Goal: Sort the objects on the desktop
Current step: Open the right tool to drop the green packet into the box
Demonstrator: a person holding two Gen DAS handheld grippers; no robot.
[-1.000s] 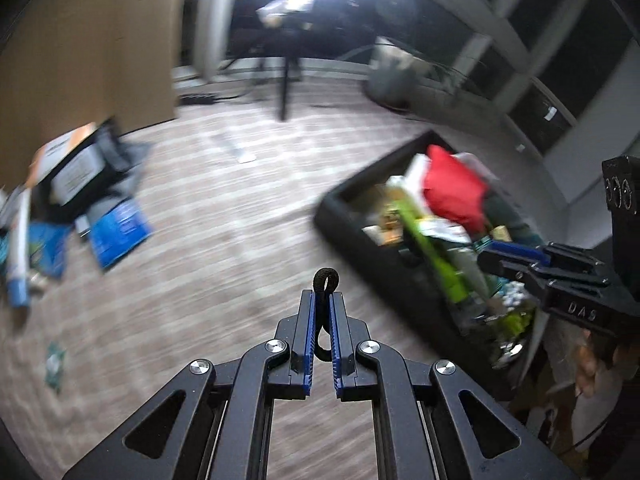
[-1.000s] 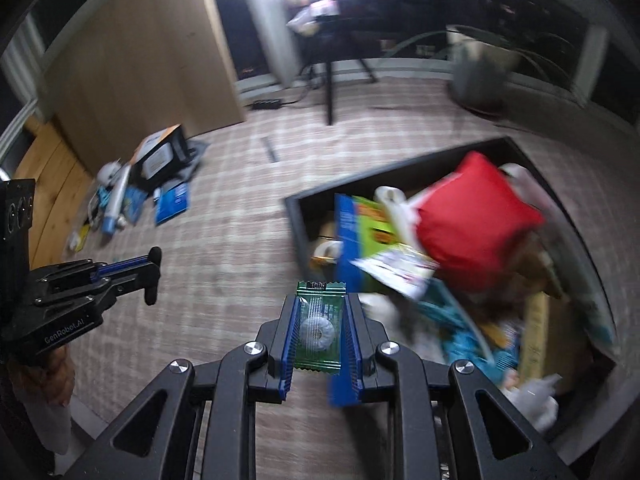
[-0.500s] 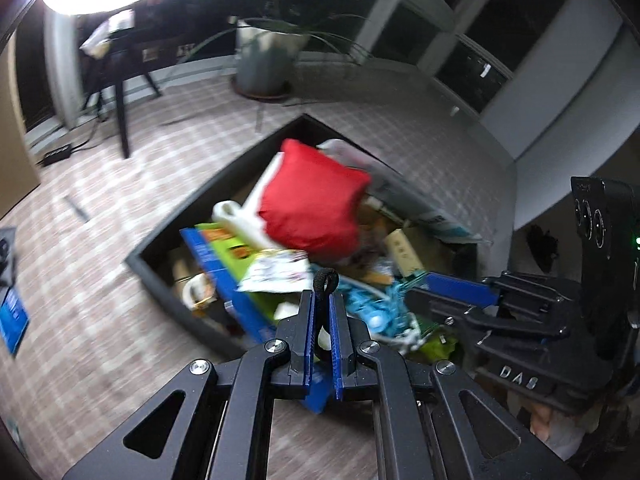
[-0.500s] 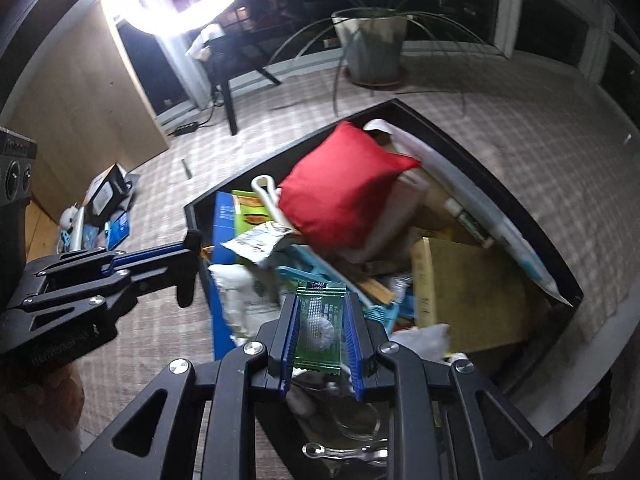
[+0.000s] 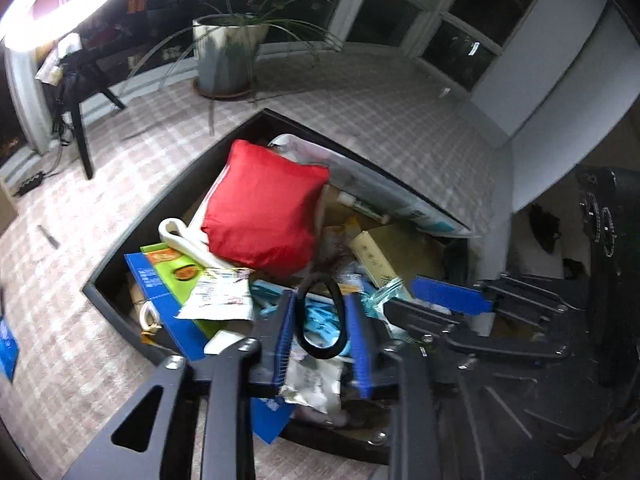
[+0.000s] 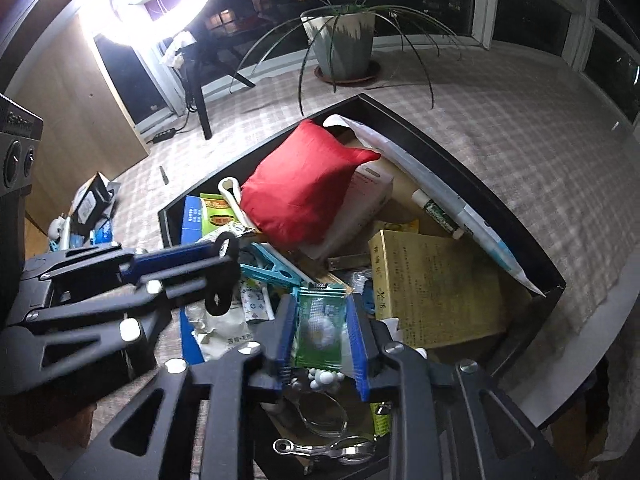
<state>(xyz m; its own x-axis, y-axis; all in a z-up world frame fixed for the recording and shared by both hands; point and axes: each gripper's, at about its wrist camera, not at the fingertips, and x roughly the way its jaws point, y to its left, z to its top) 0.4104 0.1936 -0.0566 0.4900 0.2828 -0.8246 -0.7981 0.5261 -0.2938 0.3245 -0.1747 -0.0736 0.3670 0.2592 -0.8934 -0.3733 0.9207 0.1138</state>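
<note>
Now the left gripper's (image 5: 322,330) fingers have just spread, a black hair tie (image 5: 320,316) loose between them, while the right gripper's (image 6: 322,334) fingers, also easing apart, flank a green sachet (image 6: 320,326), both above the crowded black bin (image 6: 460,152).

Printing on yellow box (image 6: 436,284), blue-green carton (image 6: 200,216) and white sachet (image 6: 224,332) too blurred to read; partial embossed lettering on black camera housing (image 6: 18,120), illegible
</note>
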